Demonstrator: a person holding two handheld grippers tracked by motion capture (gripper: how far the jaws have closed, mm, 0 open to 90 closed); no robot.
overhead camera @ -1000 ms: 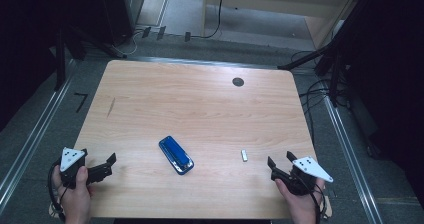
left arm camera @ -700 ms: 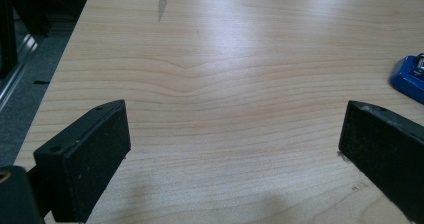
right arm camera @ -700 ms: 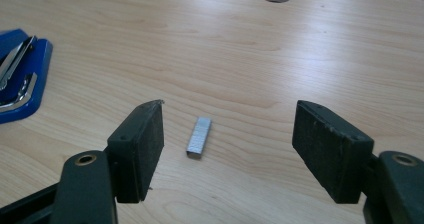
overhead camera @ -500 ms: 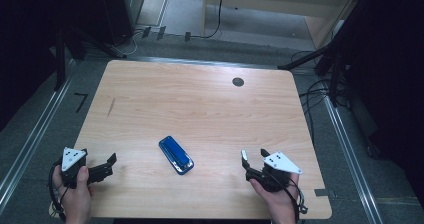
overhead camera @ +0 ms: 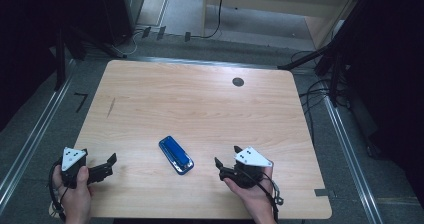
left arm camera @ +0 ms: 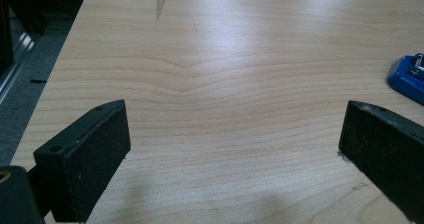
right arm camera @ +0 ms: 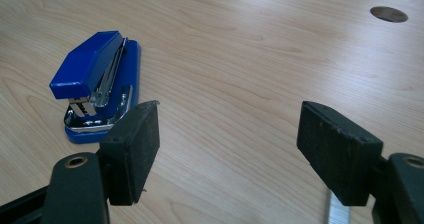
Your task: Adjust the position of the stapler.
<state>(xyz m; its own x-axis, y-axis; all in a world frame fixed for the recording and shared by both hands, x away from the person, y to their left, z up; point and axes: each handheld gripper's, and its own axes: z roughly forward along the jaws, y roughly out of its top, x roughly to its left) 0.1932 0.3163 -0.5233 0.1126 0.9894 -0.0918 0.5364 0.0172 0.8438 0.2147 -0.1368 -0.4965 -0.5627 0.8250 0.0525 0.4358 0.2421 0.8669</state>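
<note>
A blue stapler (overhead camera: 176,155) lies flat near the middle of the wooden table's (overhead camera: 200,104) front half; its metal end faces me in the right gripper view (right arm camera: 95,89). My right gripper (overhead camera: 227,155) hovers just right of the stapler, open, pads (right arm camera: 137,149) apart with nothing pressed between them; its jaws have just been opening a little wider. A silvery strip of staples (right arm camera: 336,211) lies on the table below its right jaw. My left gripper (overhead camera: 106,165) rests open at the front left corner, empty (left arm camera: 235,149), with the stapler's corner (left arm camera: 407,76) far to its right.
A round dark cable hole (overhead camera: 238,82) sits at the table's back right. A faint dark streak (overhead camera: 111,106) marks the left side. Metal rails, cables and dark floor surround the table; pale wooden furniture (overhead camera: 280,4) stands behind it.
My right gripper has slid left along the front edge toward the stapler and now covers the spot where the small staple strip lay. The left gripper has stayed put.
</note>
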